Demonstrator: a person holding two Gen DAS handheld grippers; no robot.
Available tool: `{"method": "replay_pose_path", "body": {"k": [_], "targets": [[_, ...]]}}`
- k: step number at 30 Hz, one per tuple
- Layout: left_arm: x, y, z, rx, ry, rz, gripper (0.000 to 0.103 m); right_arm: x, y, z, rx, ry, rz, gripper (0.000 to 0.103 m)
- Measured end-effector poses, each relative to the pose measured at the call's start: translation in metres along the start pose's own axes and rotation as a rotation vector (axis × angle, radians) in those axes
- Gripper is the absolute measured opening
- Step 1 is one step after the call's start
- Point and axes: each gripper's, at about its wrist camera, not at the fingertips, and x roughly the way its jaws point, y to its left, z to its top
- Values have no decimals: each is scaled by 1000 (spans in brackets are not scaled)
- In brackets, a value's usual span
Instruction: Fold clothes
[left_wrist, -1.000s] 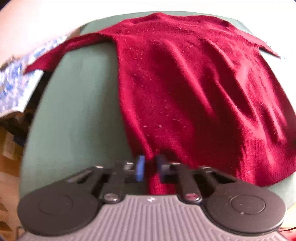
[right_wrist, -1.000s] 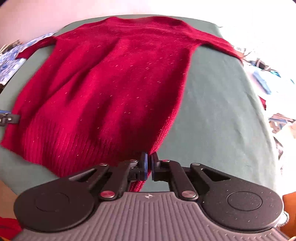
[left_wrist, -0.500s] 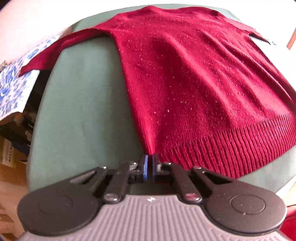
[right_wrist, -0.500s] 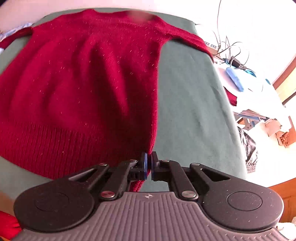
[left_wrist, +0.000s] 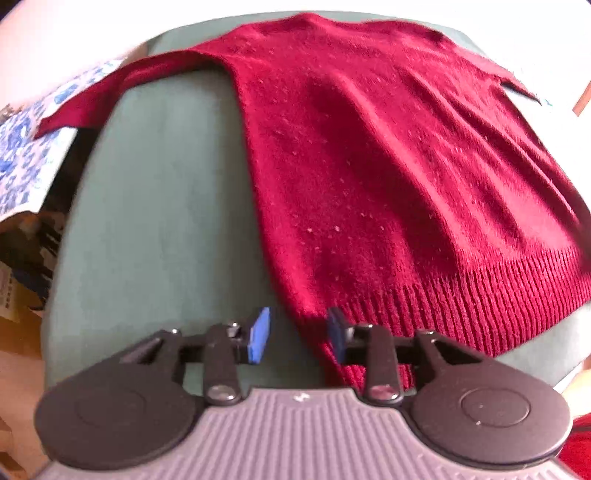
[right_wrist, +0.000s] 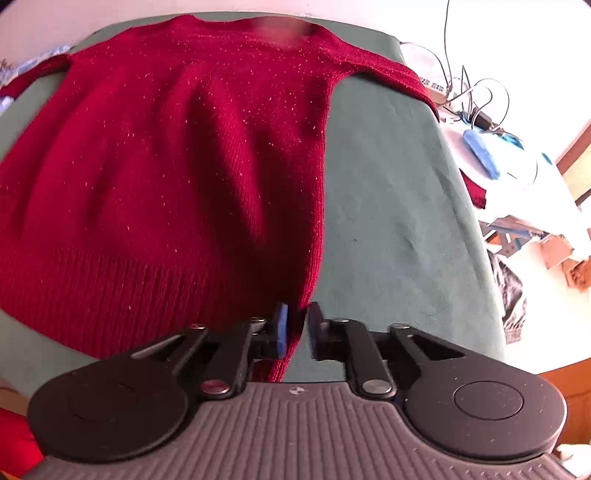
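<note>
Your dark red knitted sweater (left_wrist: 369, 177) lies spread flat on the green-covered table (left_wrist: 166, 221), its body filling the middle of the surface and running toward twelve o'clock, where the neckline sits at the far edge. The knit is fine and flecked all over with pale lint; soft creases run lengthwise down the body, and a band of coarser ribbing finishes the hem nearest you. One sleeve stretches out toward ten o'clock in your left wrist view, its cuff reaching past the table edge onto a blue-and-white patterned cloth (left_wrist: 26, 162); the other sleeve runs toward two o'clock in your right wrist view and drops over the table's far corner. Your left gripper (left_wrist: 298, 334) has its jaws opening, the blue pads apart, with the hem's left corner lying between them, close against the right-hand pad. Your right gripper (right_wrist: 295, 326) is likewise opening, pads parted, with the hem's right corner (right_wrist: 291, 332) between them.
</note>
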Motion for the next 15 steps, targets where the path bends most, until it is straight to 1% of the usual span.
{"method": "replay_pose_path", "body": {"k": [1, 3, 4, 5, 6, 7, 8, 10, 15], "targets": [[1, -2, 1, 1, -1, 0, 33, 1, 1, 0, 9, -1, 0, 35], [4, -6, 4, 4, -2, 0, 32, 1, 2, 1, 14, -3, -2, 36], [6, -8, 6, 5, -3, 1, 28, 2, 4, 1, 14, -7, 4, 35], [5, -8, 6, 9, -2, 0, 18, 2, 5, 0, 13, -10, 8, 33], [4, -9, 6, 15, -2, 0, 14, 2, 5, 0, 5, -13, 14, 22], [3, -8, 6, 16, 2, 2, 10, 3, 6, 0, -4, -15, 22, 1], [2, -8, 4, 16, 8, 7, 3, 3, 7, 0, -14, -16, 16, 2], [-2, -8, 1, 16, 21, 17, 2, 2, 8, -1, -33, -18, -1, 2], [-7, -12, -5, 28, 38, 46, 2, 1, 1, -3, -24, 7, -21, 2]]}}
